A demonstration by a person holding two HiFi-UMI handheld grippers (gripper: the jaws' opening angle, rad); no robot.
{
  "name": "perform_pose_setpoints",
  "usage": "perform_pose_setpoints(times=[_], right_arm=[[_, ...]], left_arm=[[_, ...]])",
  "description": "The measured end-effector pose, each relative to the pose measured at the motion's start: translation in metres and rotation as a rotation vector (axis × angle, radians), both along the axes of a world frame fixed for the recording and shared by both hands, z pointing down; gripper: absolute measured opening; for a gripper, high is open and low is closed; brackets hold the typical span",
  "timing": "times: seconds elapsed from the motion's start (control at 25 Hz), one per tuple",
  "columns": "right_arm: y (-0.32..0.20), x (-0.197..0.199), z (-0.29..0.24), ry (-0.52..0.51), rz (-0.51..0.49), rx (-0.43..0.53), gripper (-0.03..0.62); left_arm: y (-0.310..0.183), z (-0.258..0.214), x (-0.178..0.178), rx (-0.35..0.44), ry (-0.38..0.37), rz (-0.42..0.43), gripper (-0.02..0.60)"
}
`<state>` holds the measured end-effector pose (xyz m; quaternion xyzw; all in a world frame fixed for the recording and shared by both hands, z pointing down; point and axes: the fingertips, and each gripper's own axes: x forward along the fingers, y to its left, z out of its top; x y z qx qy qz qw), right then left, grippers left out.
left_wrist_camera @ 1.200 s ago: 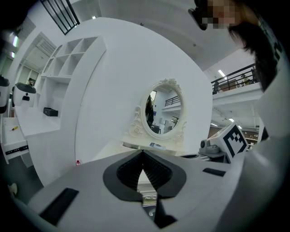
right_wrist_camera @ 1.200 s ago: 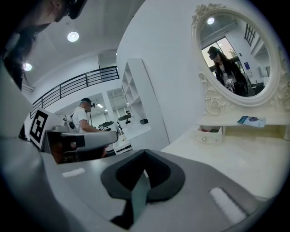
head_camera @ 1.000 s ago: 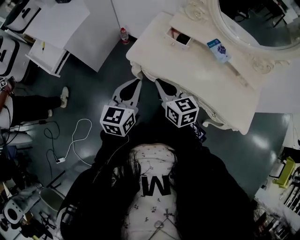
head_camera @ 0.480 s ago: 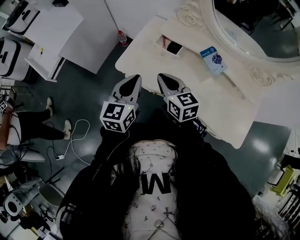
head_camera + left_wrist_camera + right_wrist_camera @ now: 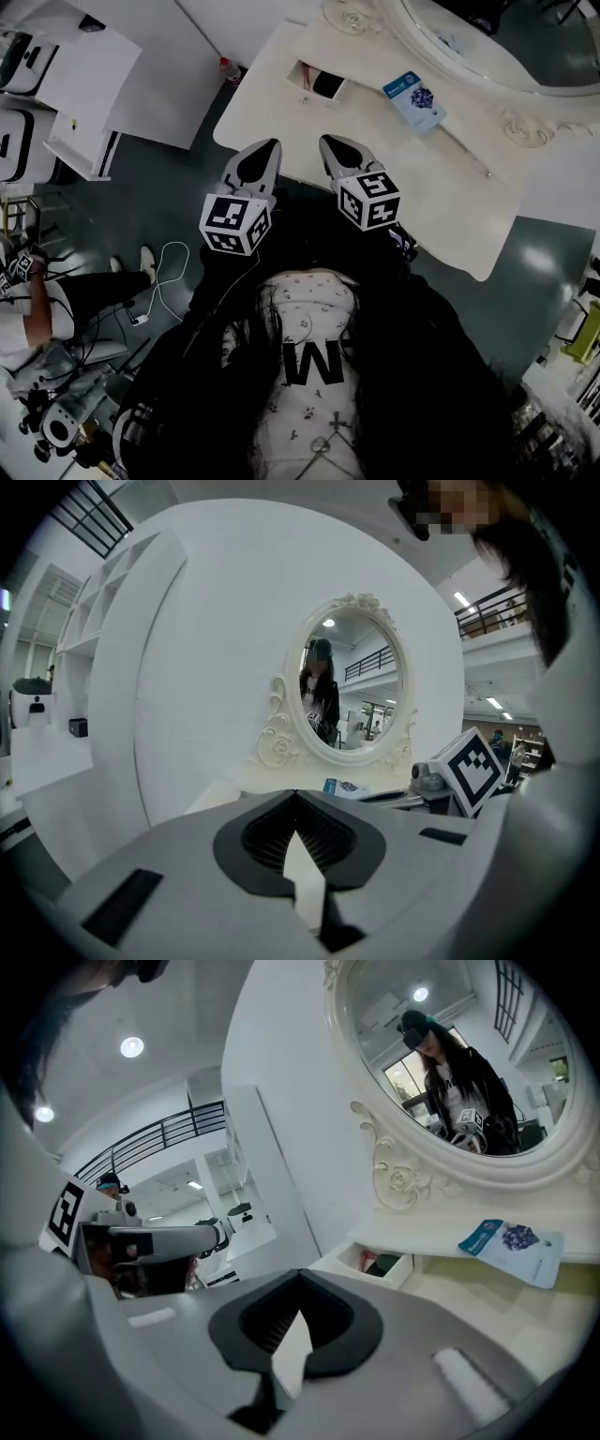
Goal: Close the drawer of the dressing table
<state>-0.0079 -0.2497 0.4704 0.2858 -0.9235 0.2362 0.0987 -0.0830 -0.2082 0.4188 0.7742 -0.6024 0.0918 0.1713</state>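
Note:
The cream dressing table (image 5: pixel 450 197) fills the upper right of the head view. A small drawer (image 5: pixel 317 82) stands pulled open at the left end of its raised back shelf, with dark and red items inside. The same drawer (image 5: pixel 384 1263) appears in the right gripper view, ahead and slightly right of the jaws. My left gripper (image 5: pixel 261 155) and right gripper (image 5: pixel 337 150) hover side by side over the table's near edge, both shut and empty, short of the drawer. The left gripper (image 5: pixel 296 794) points toward the oval mirror (image 5: pixel 352 691); the right gripper (image 5: pixel 300 1274) points toward the drawer.
A blue-and-white packet (image 5: pixel 413 99) lies on the tabletop right of the drawer. A bottle (image 5: pixel 230 70) stands on the floor by the table's left corner. White desks (image 5: pixel 89 70) sit at far left. A cable (image 5: pixel 164 272) and a seated person (image 5: pixel 56 300) are at lower left.
Both grippers have moved forward over the table's near edge, nearer the open drawer. The table has slid down and left in view. The person at left has shifted.

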Motion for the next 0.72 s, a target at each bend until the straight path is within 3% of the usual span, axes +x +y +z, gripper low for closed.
perform_pose_setpoints(times=[0.36,0.72], right_arm=[[-0.020,0.006,0.023,0.021,0.119,-0.051,0.009],[-0.049,-0.020,0.053,0.073,0.223,-0.085,0.011]], left_arm=[[-0.040,0.010,0.005,-0.026,-0.029,0.158,0.000],[-0.081,0.007,-0.023,-0.025,-0.036,0.285,0.000]])
